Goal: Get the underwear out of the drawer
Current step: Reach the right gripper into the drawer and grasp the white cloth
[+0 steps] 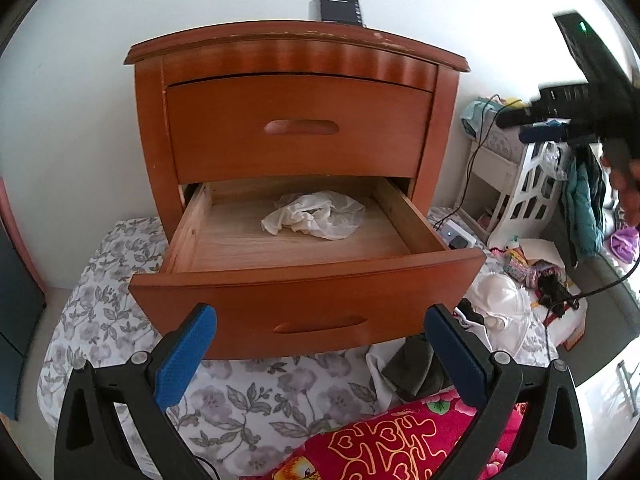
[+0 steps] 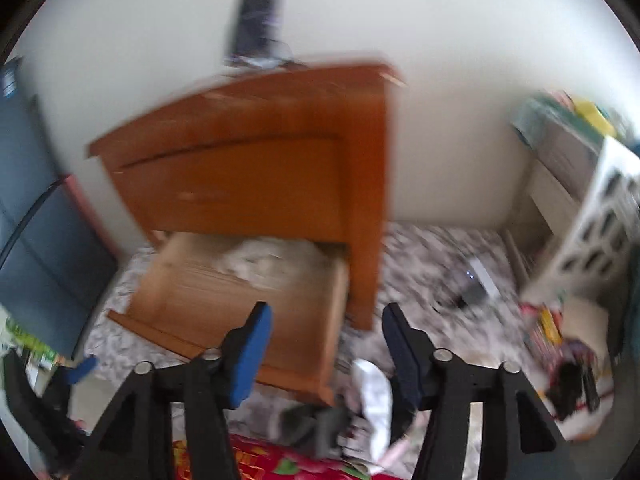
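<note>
Inside drawer, crumpled underwear, left-right.

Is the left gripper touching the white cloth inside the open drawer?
Apart. The left wrist view shows the left gripper open, outside the drawer's front panel, with the white cloth lying farther back.

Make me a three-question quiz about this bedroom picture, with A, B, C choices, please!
1. Where is the crumpled white underwear?
A. on top of the nightstand
B. inside the bottom drawer
C. hanging on the top drawer's handle

2. What colour are the pads on the left gripper?
A. blue
B. yellow
C. green

3. How is the top drawer?
A. pulled right out
B. missing
C. pushed in

Answers:
1 B, the white cloth lies on the wooden floor of the bottom drawer, which is pulled out.
2 A, both fingers carry blue pads.
3 C, its front sits flush in the nightstand.
</note>
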Available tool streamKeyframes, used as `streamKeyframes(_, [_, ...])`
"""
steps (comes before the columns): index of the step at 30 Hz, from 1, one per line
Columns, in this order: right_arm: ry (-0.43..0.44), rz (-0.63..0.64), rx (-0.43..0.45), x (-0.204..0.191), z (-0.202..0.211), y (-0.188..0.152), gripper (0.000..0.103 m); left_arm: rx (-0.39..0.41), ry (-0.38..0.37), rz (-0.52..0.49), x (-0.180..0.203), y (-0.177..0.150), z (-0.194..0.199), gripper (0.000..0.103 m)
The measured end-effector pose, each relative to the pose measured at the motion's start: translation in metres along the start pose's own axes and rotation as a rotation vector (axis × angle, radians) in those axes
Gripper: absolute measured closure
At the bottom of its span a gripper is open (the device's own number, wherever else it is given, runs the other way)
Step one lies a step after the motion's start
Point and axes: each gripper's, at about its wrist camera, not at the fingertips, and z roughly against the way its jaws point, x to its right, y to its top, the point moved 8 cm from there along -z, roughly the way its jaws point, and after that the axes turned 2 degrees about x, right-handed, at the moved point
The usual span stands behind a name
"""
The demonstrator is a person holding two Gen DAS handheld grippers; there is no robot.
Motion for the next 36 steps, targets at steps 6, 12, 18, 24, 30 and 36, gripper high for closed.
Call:
streamKeyframes(6, [0.034, 0.061, -0.03, -0.054, -0.019, 0.017, 0.019, 0.012, 0.008, 0.041, -0.014, 0.001, 0.002, 0.0])
streamKeyframes(12, [0.03, 0.104, -0.099, -0.077, -0.045, 0.012, 0.0, 0.022, 0.03, 0.081, -0.032, 0.001, 0.0, 0.0])
streamKeyframes(18, [0.028, 0.135, -0.142, -0.093, -0.067, 0.007, 0.0, 0.02, 0.028, 0.112, -0.044, -0.002, -0.005, 0.0])
streamKeyframes(24, [0.013, 0.172, -0.188, -0.109, -0.092, 0.003, 0.0, 0.019, 0.04, 0.143, -0.059, -0.005, -0.011, 0.0])
streamKeyframes(30, [0.0, 0.216, -0.222, -0.125, -0.116, 0.003, 0.0, 0.034, 0.048, 0.181, -0.073, -0.005, -0.013, 0.0])
streamKeyframes(36, [-0.004, 0.239, -0.268, -0.138, -0.149, 0.0, 0.0, 0.044, 0.06, 0.191, -0.083, -0.007, -0.021, 0.0])
